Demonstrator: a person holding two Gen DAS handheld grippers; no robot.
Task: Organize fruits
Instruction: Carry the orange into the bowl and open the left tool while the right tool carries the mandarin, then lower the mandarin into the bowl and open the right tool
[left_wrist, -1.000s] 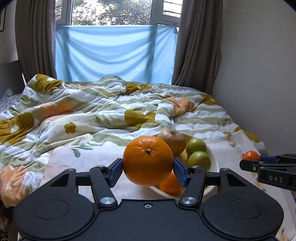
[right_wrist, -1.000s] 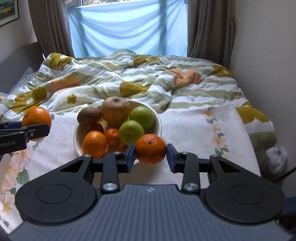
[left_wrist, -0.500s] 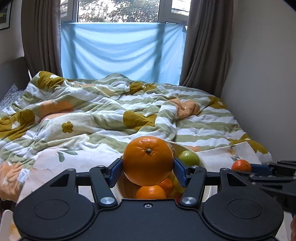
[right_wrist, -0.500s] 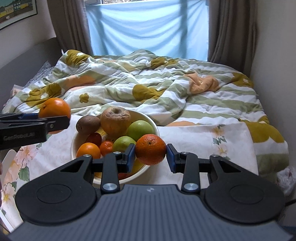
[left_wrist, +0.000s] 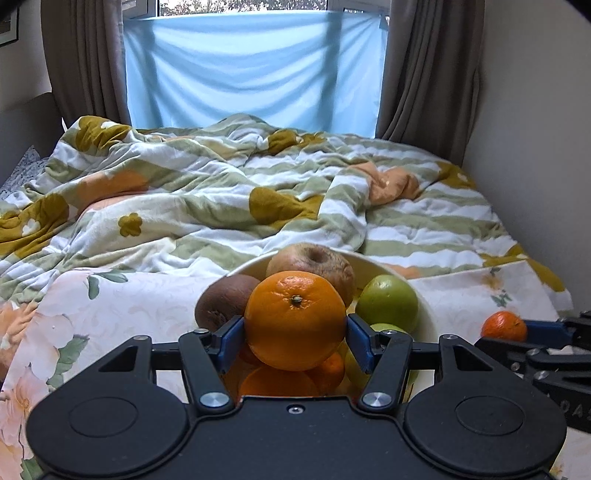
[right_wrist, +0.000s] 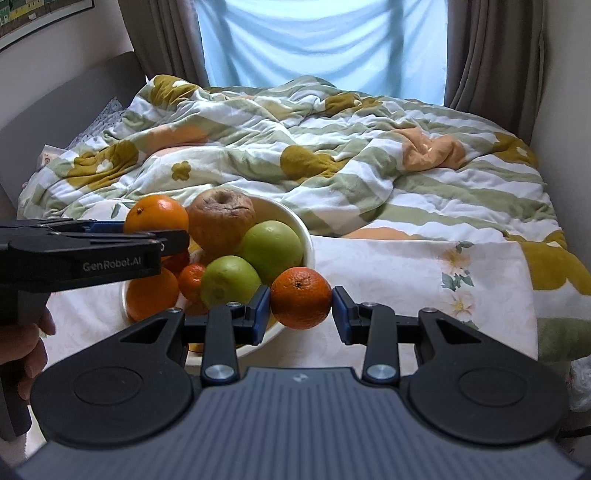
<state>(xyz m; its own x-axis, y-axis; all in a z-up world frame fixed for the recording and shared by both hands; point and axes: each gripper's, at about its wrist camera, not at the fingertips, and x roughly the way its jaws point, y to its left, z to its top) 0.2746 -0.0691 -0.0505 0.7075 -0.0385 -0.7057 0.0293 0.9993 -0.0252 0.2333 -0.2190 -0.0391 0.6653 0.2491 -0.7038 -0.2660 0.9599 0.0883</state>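
A white bowl on the bed holds two green apples, a wrinkled brown apple, a kiwi and several oranges. My left gripper is shut on a large orange and holds it over the bowl's near side; it also shows in the right wrist view. My right gripper is shut on a small orange just right of the bowl's rim; it also shows in the left wrist view.
A floral cloth lies under the bowl. A rumpled striped duvet covers the bed behind. A wall stands close on the right, and curtains hang at the back.
Both grippers have moved toward the bowl with their oranges. The left gripper now sits over the bowl, and the right gripper has come closer to its right rim.
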